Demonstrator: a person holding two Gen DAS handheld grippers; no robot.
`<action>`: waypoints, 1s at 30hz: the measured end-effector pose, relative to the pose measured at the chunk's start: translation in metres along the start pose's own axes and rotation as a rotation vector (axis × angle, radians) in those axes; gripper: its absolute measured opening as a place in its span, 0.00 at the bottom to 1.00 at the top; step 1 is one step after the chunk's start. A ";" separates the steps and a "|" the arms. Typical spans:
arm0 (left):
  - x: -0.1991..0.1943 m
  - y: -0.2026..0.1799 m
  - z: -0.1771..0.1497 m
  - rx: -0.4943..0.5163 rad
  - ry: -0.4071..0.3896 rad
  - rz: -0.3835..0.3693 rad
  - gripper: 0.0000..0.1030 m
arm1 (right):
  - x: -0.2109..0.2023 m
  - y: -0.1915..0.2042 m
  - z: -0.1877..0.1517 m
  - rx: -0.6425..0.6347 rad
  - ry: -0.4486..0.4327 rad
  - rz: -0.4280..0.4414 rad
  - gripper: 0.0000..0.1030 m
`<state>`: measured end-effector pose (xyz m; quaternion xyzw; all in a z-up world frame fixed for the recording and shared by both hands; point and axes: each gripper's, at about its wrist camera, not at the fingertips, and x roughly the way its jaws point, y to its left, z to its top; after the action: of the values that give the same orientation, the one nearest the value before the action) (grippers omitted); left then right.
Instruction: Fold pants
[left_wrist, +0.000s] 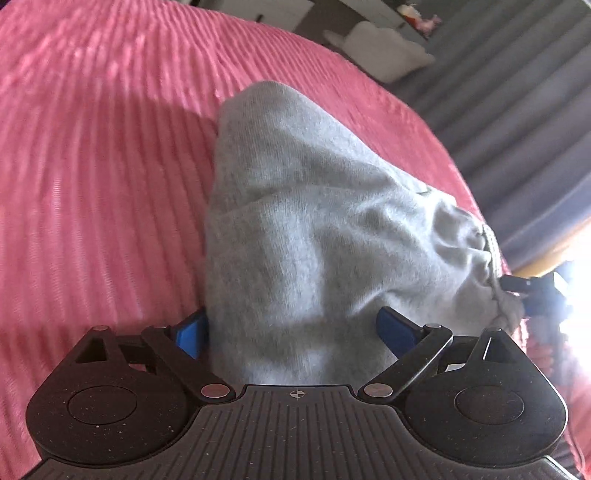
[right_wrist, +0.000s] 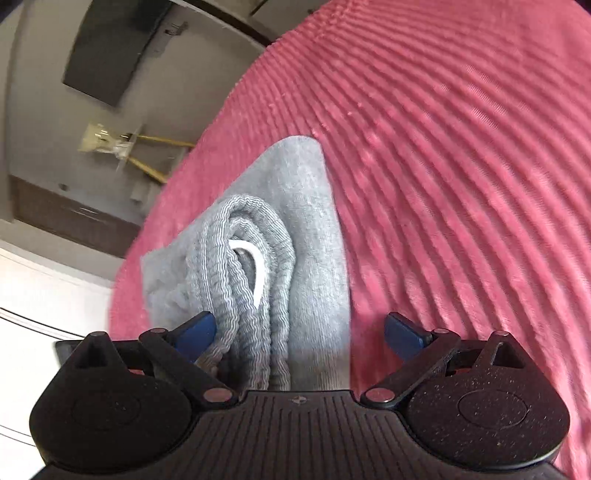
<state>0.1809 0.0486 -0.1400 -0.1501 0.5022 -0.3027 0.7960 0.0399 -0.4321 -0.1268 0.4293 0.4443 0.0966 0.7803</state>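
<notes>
left wrist view: my left gripper (left_wrist: 291, 332) has its jaws spread, with the soft grey knit sweatpants (left_wrist: 314, 229) bunched between the blue pads, lying on the ribbed pink bedspread (left_wrist: 110, 166); the other gripper (left_wrist: 532, 291) shows at the waistband end. i judge the fold goes best if both ends move together and edges are aligned.
right wrist view: my right gripper (right_wrist: 299, 336) is spread too; the ribbed waistband (right_wrist: 240, 266) and white drawstring (right_wrist: 255, 269) lie folded between the pads.
</notes>
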 end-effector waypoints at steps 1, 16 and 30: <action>0.003 0.000 0.001 -0.008 0.001 -0.014 0.96 | 0.004 -0.004 0.000 0.019 0.008 0.032 0.95; 0.043 -0.048 0.017 0.111 0.023 0.066 0.96 | 0.066 0.049 0.000 -0.161 0.166 -0.047 0.92; 0.045 -0.063 0.023 0.052 0.019 0.054 0.59 | 0.076 0.084 -0.014 -0.180 0.045 -0.140 0.86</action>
<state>0.1951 -0.0296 -0.1272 -0.1129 0.5058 -0.2952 0.8027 0.0937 -0.3318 -0.1128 0.3230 0.4801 0.0909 0.8105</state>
